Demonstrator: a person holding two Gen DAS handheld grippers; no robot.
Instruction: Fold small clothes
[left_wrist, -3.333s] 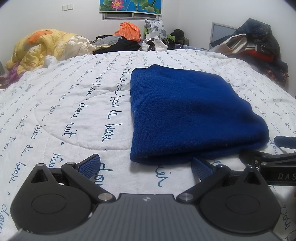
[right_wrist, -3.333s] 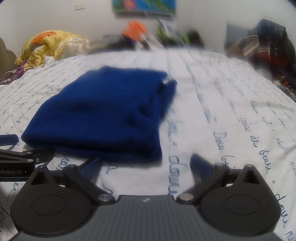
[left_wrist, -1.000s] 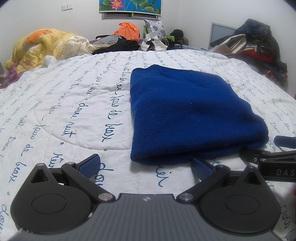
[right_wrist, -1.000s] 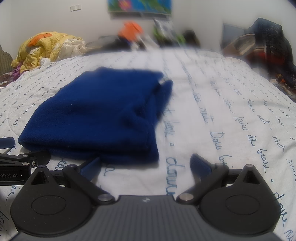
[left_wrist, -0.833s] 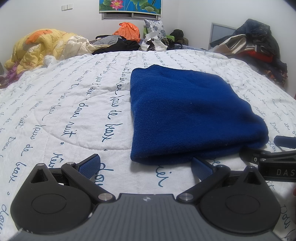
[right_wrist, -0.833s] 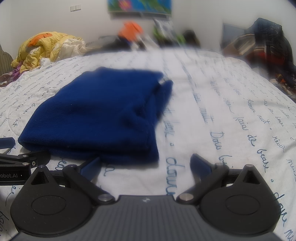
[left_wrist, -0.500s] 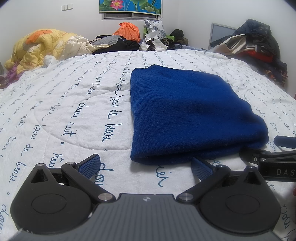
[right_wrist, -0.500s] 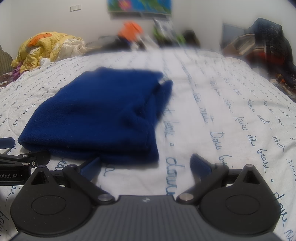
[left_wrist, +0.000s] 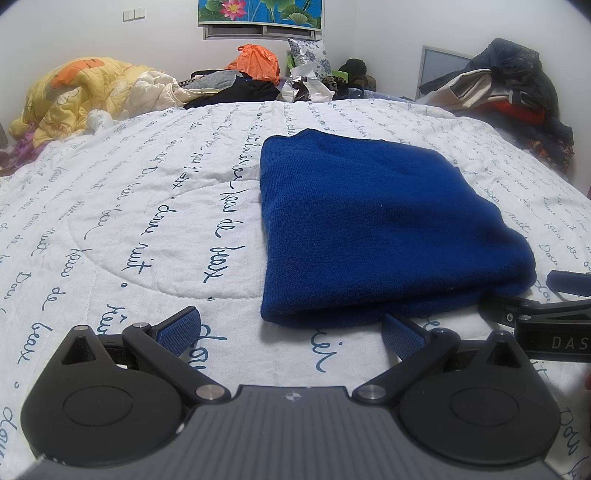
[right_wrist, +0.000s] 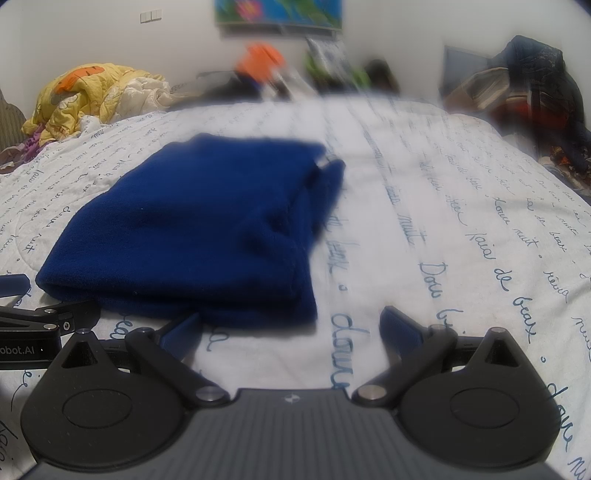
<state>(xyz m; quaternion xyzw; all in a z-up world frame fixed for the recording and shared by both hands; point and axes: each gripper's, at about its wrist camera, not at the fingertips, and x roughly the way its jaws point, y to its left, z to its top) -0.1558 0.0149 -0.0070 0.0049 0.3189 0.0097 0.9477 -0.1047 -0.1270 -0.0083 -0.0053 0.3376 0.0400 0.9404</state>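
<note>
Quilt (left_wrist: 155, 206) script "de beaux"; right tongs (right_wrist: 290, 326) apart; "DAS" visible.

A white quilt (left_wrist: 147, 206) printed with blue script covered the bed, a crumpled yellow comforter (left_wrist: 74, 96) lay far left, an orange bag (left_wrist: 256, 62) sat beneath a lotus painting (left_wrist: 260, 11).

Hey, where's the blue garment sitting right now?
The blue garment lies folded on the white quilt, just ahead of both open claws: right of centre in the left wrist view, left of centre in the right wrist view.
</note>
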